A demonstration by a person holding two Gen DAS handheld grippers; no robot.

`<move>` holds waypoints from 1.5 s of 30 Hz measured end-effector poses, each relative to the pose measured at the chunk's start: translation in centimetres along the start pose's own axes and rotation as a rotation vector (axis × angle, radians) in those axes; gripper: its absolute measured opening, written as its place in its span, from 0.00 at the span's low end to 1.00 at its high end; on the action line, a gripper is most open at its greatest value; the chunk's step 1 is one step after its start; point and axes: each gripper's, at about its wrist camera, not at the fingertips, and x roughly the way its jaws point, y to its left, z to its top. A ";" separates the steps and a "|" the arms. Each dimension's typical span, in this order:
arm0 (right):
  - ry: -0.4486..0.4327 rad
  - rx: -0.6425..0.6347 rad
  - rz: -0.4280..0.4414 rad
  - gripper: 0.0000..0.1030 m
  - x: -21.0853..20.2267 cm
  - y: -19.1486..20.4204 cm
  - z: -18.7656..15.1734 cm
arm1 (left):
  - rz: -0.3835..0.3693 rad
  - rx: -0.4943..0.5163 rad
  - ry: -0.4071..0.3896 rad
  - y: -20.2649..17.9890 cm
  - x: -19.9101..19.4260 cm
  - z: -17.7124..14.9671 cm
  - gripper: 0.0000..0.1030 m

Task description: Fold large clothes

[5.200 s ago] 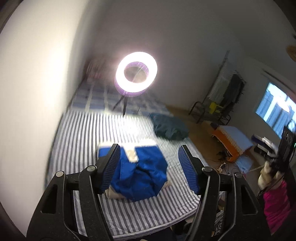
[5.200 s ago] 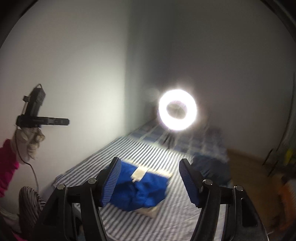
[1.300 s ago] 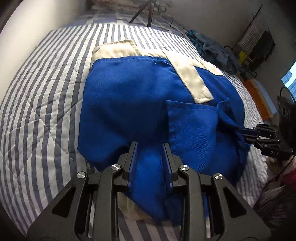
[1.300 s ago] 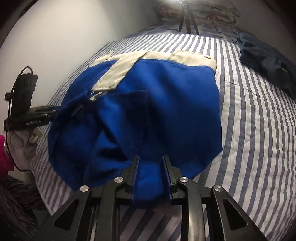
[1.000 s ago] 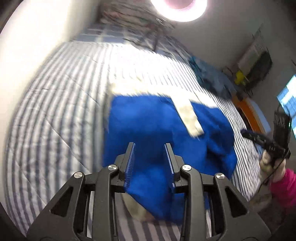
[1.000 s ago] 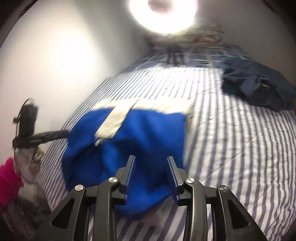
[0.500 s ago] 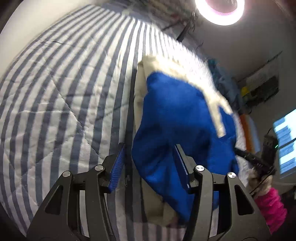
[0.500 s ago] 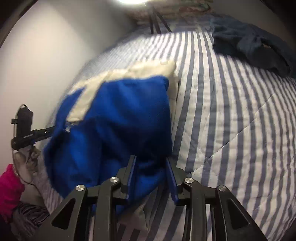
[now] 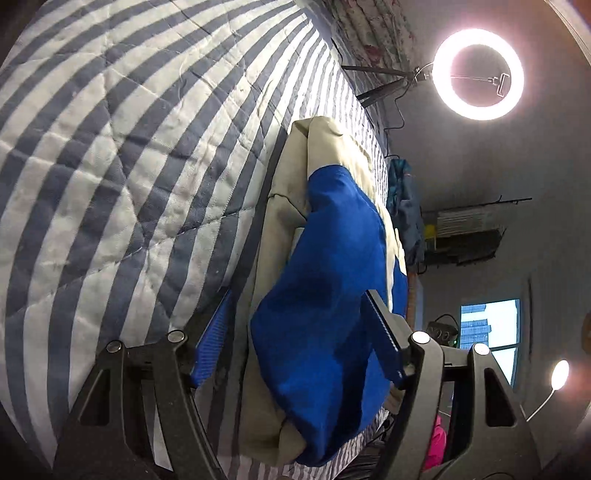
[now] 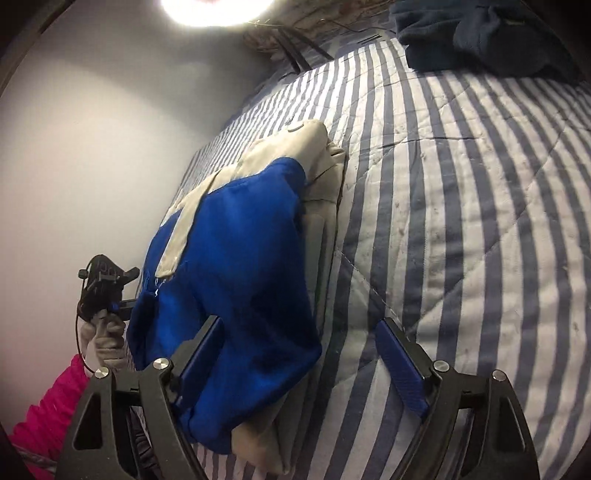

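A blue and cream garment point(image 9: 325, 280) lies folded in a thick stack on the striped bed point(image 9: 122, 158). My left gripper point(image 9: 295, 339) is open, its jaws wide apart around the stack's near left edge, with the blue fabric between them. In the right wrist view the same garment point(image 10: 236, 266) lies left of centre. My right gripper point(image 10: 303, 358) is open at the stack's near right edge, with its left finger point(image 10: 201, 349) against the blue fabric and its right finger point(image 10: 400, 369) over the striped quilt point(image 10: 461, 229).
A lit ring light point(image 9: 478, 74) on a tripod stands at the far end of the bed. A dark blue heap of clothes point(image 10: 480, 33) lies farther along the bed. A white wall point(image 10: 92, 147) runs along the bed's left side. A window point(image 9: 487, 332) shows at the right.
Both grippers let go of the blue fabric and opened wide. They moved apart to opposite sides of the folded stack and dropped low beside it.
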 end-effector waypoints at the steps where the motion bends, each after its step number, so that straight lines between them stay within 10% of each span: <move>1: -0.003 0.006 0.018 0.84 0.0 -0.1 0.1 | -0.003 0.006 0.000 -0.1 0.3 -0.1 0.69; 11: 0.004 0.044 0.163 0.71 2.1 -0.5 1.8 | 0.019 0.071 0.015 -2.6 3.7 0.7 0.69; 22: 0.018 -0.019 0.071 0.49 2.6 2.8 1.0 | 0.134 0.159 -0.029 -5.1 5.6 0.1 0.54; 31: 0.003 -0.182 -0.165 0.29 2.0 10.2 0.5 | 0.286 0.360 -0.102 -10.3 6.1 -1.5 0.33; 45: -0.062 -0.437 -0.469 0.26 -1.5 20.9 -3.6 | 0.404 0.639 -0.191 -18.4 5.4 -8.2 0.25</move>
